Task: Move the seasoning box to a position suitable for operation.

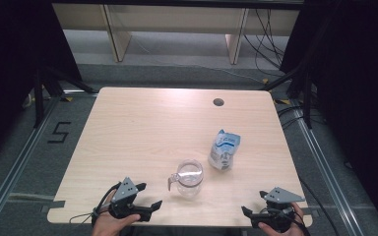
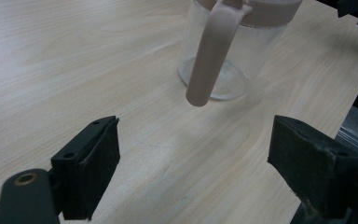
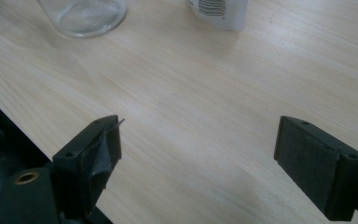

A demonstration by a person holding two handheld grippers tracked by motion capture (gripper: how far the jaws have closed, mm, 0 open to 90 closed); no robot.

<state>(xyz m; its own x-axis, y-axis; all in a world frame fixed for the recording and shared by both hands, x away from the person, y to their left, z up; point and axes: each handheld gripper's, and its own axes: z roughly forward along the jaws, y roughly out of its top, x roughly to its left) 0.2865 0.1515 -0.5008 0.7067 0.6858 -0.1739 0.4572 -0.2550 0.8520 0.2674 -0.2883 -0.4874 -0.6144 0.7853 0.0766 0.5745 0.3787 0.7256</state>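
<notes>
A clear glass pitcher (image 1: 188, 178) with a beige rim and handle stands near the table's front middle. The left gripper view shows the pitcher (image 2: 223, 60) close ahead, its handle (image 2: 209, 56) facing the camera. A blue and white bag (image 1: 224, 149) stands just right of it; its barcoded bottom (image 3: 219, 8) shows at the top of the right gripper view beside the pitcher's base (image 3: 86, 14). My left gripper (image 1: 153, 205) is open at the front left edge, pointing toward the pitcher. My right gripper (image 1: 246, 212) is open at the front right edge. Nothing sits between either pair of jaws.
The wooden table (image 1: 142, 128) has a round cable hole (image 1: 218, 102) at the back right. Black curtains flank both sides, and cables run over the floor beyond the table. A "5" mark (image 1: 59, 132) is taped on the floor at left.
</notes>
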